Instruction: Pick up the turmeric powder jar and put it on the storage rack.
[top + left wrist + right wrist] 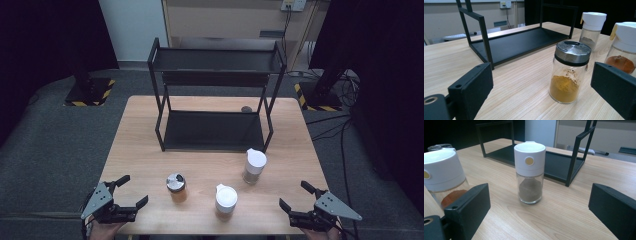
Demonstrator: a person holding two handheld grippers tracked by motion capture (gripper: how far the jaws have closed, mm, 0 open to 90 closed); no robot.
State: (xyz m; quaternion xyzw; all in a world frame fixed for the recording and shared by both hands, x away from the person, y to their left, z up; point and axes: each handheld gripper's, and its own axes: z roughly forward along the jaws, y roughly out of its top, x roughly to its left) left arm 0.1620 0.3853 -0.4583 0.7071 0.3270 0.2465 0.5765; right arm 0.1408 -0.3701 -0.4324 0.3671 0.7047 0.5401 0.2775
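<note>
resting at the near edge of the wooden table [150, 145], the left gripper [131, 192] and the right gripper [295, 196] both have their jaws spread wide and grasp nothing. each sits back from the jars, and i judge this is a ready stance: from here either hand can reach straight forward to a jar without crossing the other.

three spice jars stand upright in a loose row in front of the black two-tier rack [215, 95], apart from one another and from the rack. standing them clear of the rack leaves room for jaws to close round each body. the rack's lower shelf [212, 130] and top shelf [215, 60] are bare, so shelving the jars looks like the work in hand, not yet begun.

the metal-lidded jar [175, 186] stands in front of the rack's left leg and lines up between the left gripper's jaws in the left gripper view. it is clear glass, holding yellow powder [564, 88] to under half, with a dull steel shaker cap [573, 51].

the white-capped jar of grey powder [255, 166] stands just in front of the rack's right leg, framed by the right gripper's jaws. the white-capped jar of orange powder [226, 201] stands farthest from the rack, between the two grippers.
</note>
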